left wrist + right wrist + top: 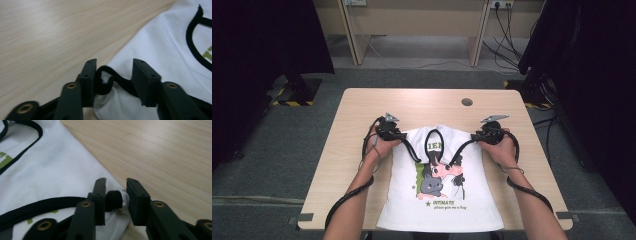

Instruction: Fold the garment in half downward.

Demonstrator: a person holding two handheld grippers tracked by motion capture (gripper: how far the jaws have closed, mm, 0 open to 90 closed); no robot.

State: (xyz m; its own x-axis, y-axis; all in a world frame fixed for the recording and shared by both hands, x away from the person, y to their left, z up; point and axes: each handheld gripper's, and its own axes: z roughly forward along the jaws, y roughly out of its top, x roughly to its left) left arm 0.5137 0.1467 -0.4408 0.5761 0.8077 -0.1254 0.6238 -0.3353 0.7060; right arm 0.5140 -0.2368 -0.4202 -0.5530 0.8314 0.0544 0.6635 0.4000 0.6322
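White sleeveless printed cotton top [439, 195] flat on pale wooden counter [357, 107]; left claw [115, 72] and right claw [115, 192] each clenched on a black-trimmed shoulder corner; grasp step, likely lift both together next.

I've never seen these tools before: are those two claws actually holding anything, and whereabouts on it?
Yes: the left gripper pinches the white shirt at its black-trimmed shoulder edge, the right gripper at the other shoulder's trim.

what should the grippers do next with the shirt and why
Probably lift both shoulders together. The left gripper and right gripper each have a bunched black-trimmed shoulder corner of the shirt between their jaws, and the shirt lies flat on the table.
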